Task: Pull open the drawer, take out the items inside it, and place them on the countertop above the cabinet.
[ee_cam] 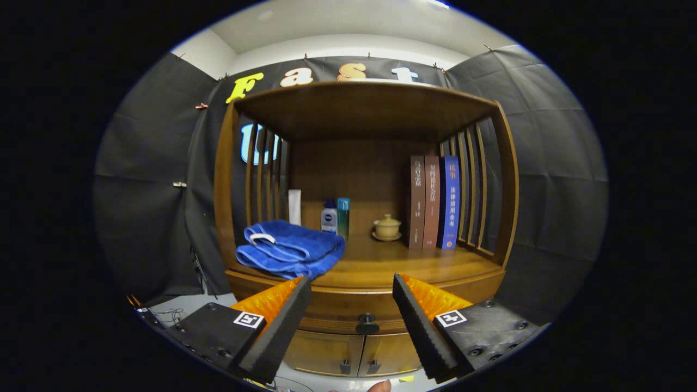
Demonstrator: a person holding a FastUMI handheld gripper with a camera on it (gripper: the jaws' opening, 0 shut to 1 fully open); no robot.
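Two fingers of gripper spread wide, nothing held. Drawer shut, its dark knob between fingers, just ahead. Countertop above: blue towel on left, 2 bottles + lidded cup at back, 3 books upright on right.

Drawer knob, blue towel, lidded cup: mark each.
Drawer knob (367, 323), gripper view: its round face, between the open gripper's (351, 296) fingers.
Blue towel (291, 253), gripper view: folded top.
Lidded cup (387, 227), gripper view: its body.
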